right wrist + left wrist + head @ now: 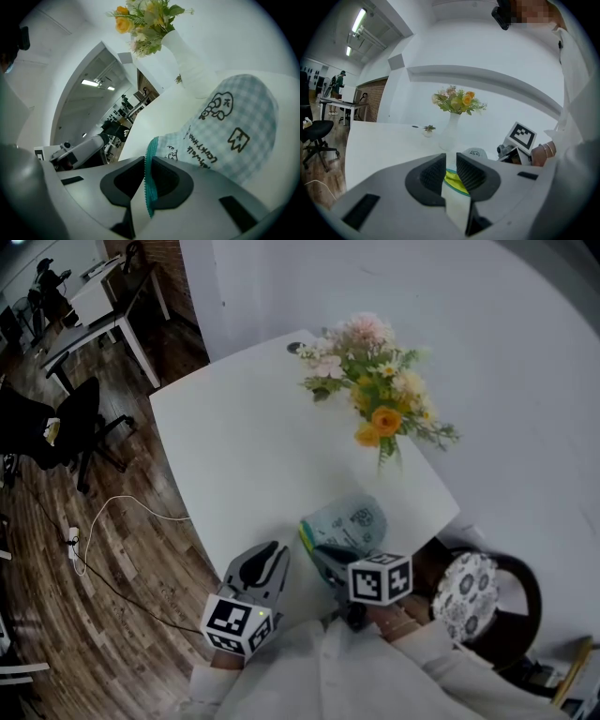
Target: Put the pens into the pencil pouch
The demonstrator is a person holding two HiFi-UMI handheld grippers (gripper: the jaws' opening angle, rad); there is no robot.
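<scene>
Black hand-drawn lettering on the checked pencil pouch (234,126), just past the right gripper (147,180) and to the right of its jaws, runs upside down in two lines. One word looks like "lucky"; the rest cannot be read. Square black-and-white markers (380,579) on the gripper carry patterns only.

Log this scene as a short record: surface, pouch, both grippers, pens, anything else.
surface: white table
pouch: checkered pencil pouch, near the table's front edge, yellow lining showing
right gripper: shut on the pouch's teal zip edge
left gripper: open, empty, aimed at the pouch mouth
pens: none in view
other: vase of flowers behind the pouch
</scene>
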